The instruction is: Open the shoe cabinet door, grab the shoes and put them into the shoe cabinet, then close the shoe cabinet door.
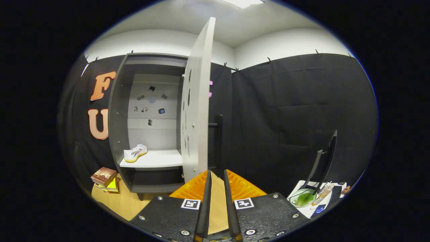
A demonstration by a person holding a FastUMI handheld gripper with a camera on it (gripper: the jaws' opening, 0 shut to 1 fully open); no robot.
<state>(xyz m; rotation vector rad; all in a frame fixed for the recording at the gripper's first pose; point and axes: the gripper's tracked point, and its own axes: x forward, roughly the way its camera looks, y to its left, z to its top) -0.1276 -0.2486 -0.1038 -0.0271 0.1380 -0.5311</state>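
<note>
Cabinet door (198, 101) swung wide open – gripper (216, 176) just before its edge, fingers nearly together, gripping nothing; shoe (135, 153) on shelf (158, 159) left of door.

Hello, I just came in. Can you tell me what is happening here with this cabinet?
A person holds a claw facing the shoe cabinet. The cabinet door stands open, edge-on just ahead of the fingers. One shoe already lies on the shelf inside. The claw is nearly closed and holds nothing. The door is not yet closed.
</note>
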